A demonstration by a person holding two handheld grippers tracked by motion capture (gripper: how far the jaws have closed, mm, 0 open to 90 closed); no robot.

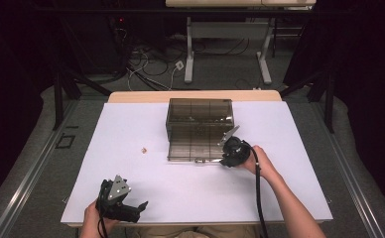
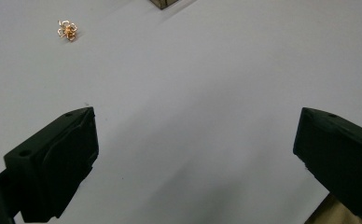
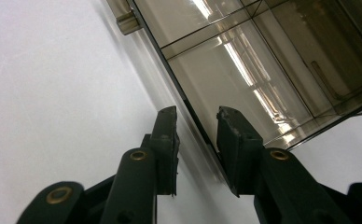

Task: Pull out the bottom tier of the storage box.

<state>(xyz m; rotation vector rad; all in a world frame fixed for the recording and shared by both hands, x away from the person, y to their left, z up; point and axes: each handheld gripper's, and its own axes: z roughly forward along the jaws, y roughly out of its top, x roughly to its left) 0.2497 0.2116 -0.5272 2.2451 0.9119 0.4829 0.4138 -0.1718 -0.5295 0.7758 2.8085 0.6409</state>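
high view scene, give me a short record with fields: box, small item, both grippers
box: smoked clear compartment box, lid open flat on the white table
small item: gold flower-shaped trinket, lying alone left of the box
left gripper: jaws wide open, nothing between them, near the table's front edge
right gripper: jaws narrowly apart astride the lid's edge; contact unclear

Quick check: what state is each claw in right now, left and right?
Left claw: open, nothing between its jaws.
Right claw: jaws partly closed astride the edge of the box lid; whether they press on it cannot be told.
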